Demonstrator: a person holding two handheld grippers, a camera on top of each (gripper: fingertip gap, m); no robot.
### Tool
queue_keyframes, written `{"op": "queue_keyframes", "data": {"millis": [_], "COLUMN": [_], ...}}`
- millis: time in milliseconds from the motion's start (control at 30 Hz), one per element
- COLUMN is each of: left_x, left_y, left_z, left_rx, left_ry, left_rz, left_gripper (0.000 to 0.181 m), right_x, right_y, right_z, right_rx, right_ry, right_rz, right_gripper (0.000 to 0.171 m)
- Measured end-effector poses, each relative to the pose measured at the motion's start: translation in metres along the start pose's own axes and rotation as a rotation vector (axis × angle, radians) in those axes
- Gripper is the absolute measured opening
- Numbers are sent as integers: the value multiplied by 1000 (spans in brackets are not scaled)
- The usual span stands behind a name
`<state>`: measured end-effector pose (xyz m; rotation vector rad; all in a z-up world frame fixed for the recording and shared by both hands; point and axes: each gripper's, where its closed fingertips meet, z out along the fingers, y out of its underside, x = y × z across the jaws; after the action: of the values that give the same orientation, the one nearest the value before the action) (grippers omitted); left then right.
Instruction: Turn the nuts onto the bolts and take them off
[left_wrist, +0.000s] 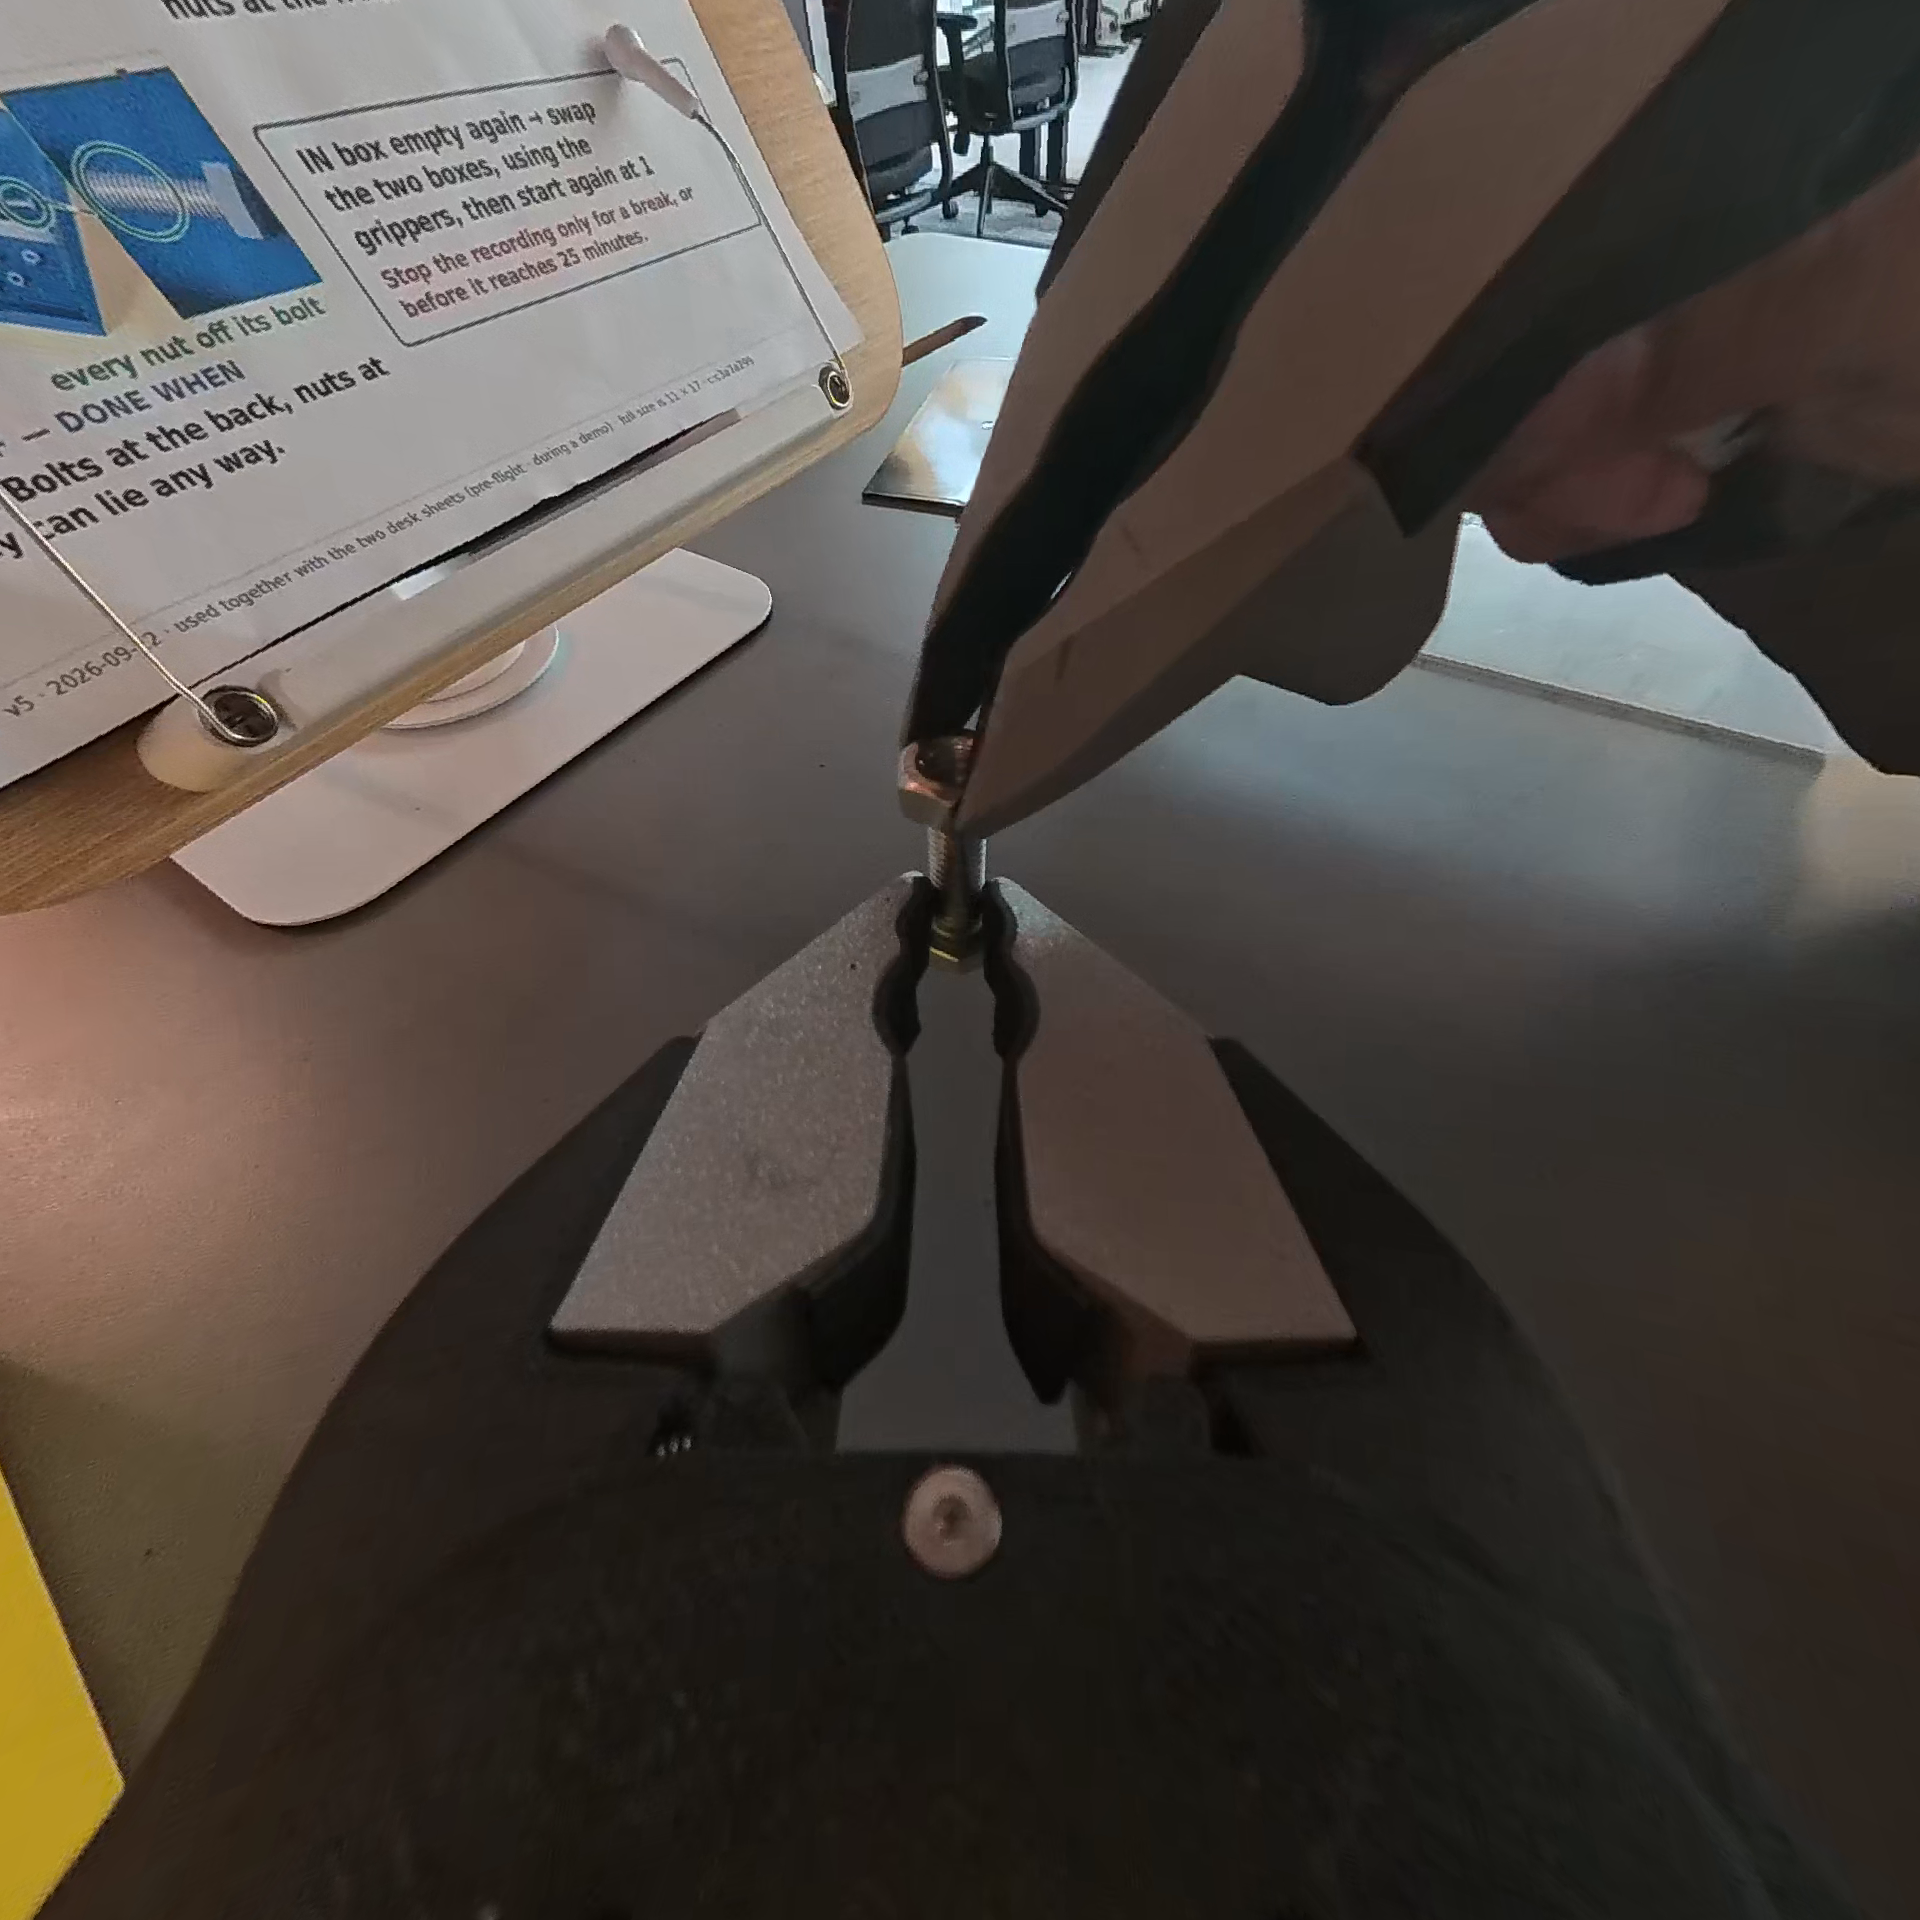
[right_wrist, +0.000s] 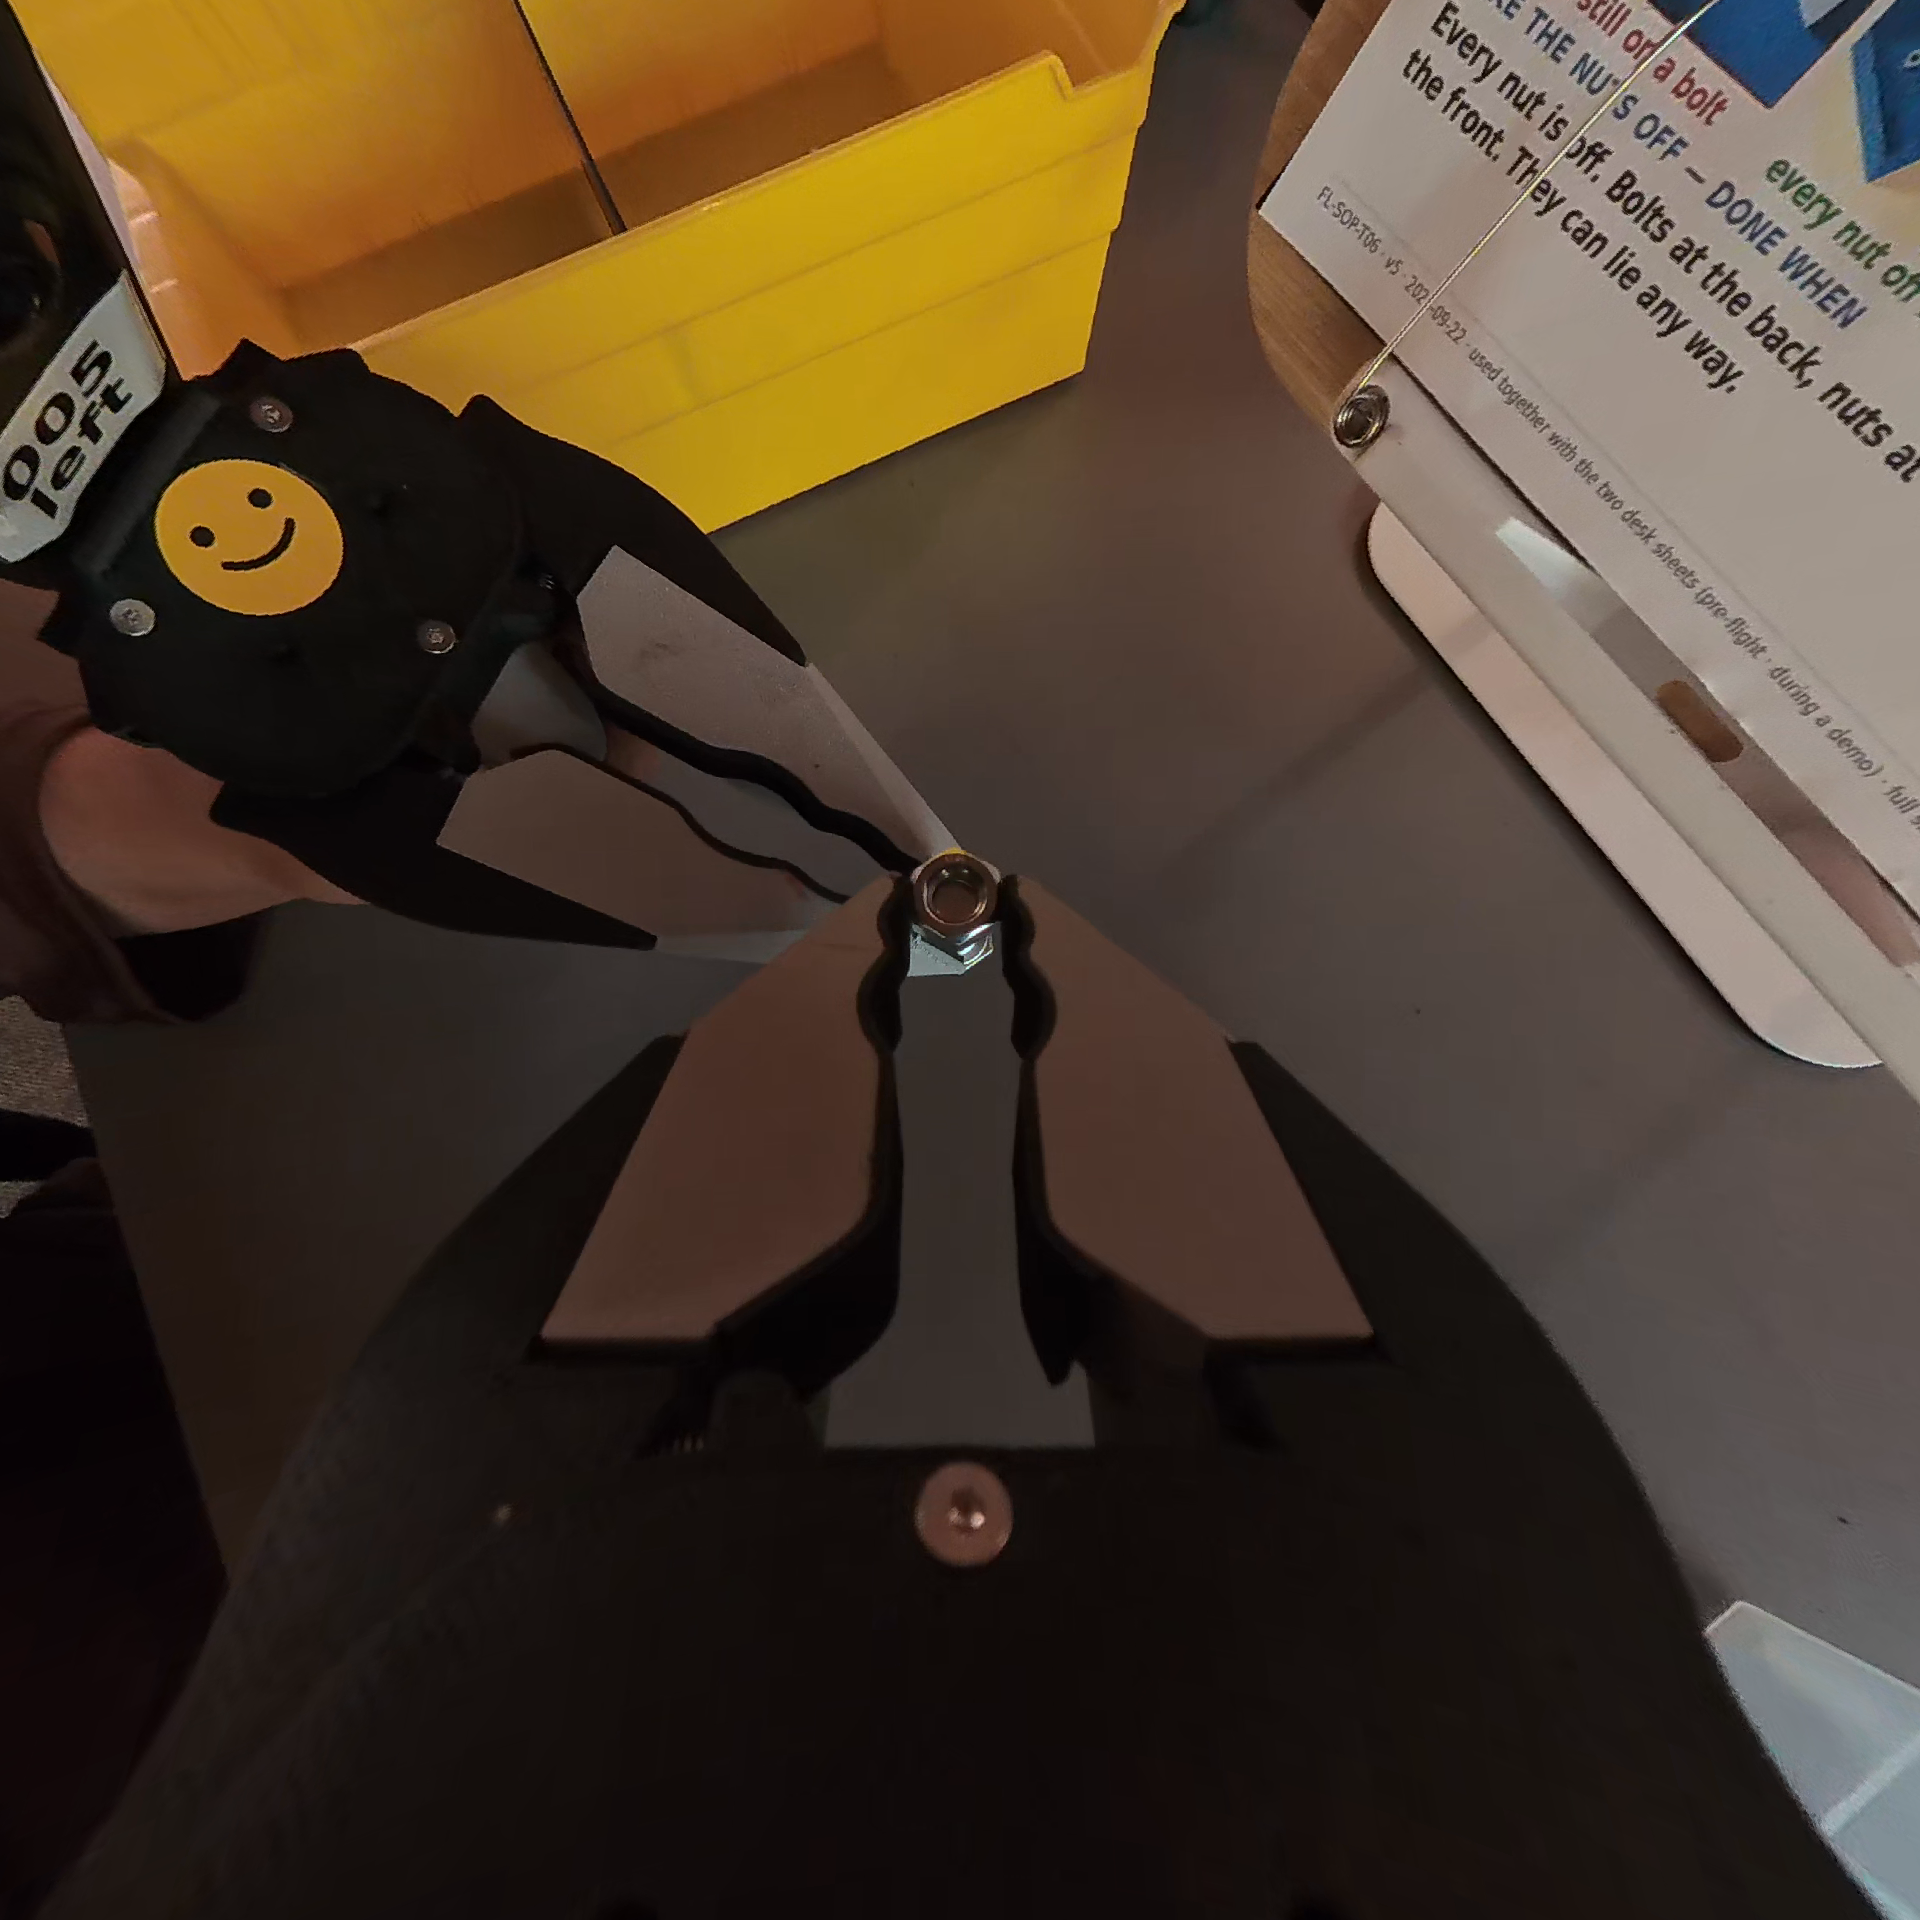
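A silver bolt (left_wrist: 948, 857) is held in the air above the dark table (left_wrist: 1455, 1039). My left gripper (left_wrist: 954, 925) is shut on the bolt's lower end, and the threaded shaft points away from its camera. A silver hex nut (left_wrist: 928, 779) sits on the shaft's far end. My right gripper (left_wrist: 948, 795) comes down from the upper right and is shut on that nut. In the right wrist view the nut (right_wrist: 948, 891) shows end-on between my right gripper's tips (right_wrist: 951, 914), with a hex part of the bolt (right_wrist: 951, 954) just below it. The left gripper (right_wrist: 894, 873) reaches in from the left.
A yellow bin (right_wrist: 727, 312) with a divider stands behind the left gripper; its corner also shows in the left wrist view (left_wrist: 42, 1714). A wooden stand with an instruction sheet (left_wrist: 416, 260) on a white base (left_wrist: 468, 748) stands close by, and also shows at the right (right_wrist: 1662, 312). My two grippers' fingertips are within a few centimetres of each other.
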<state>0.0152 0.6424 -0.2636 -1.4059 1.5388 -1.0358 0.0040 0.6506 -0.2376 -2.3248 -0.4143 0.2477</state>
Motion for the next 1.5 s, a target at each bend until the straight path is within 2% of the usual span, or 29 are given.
{"op": "queue_keyframes", "data": {"millis": [700, 933, 1133, 1367, 1500], "left_x": [1, 2, 18, 42, 52], "left_y": [-3, -3, -7, -4, -10], "left_z": [-1, -2, -2, -4, -10], "left_rx": [16, 19, 54, 57, 100], "left_ry": [20, 32, 142, 248, 302], "left_rz": [-23, -24, -7, 96, 117], "left_gripper": [7, 7, 7, 7, 7], "right_x": [0, -3, -10, -21, -26], "right_y": [-2, -6, -10, 5, 18], "right_z": [-2, -7, -26, -57, -63], "right_rx": [35, 77, 217, 416, 462], "right_ry": [14, -12, -29, -161, -175], "right_rz": [-20, -26, -54, 0, -29], "right_gripper": [13, 19, 24, 30, 31]}}
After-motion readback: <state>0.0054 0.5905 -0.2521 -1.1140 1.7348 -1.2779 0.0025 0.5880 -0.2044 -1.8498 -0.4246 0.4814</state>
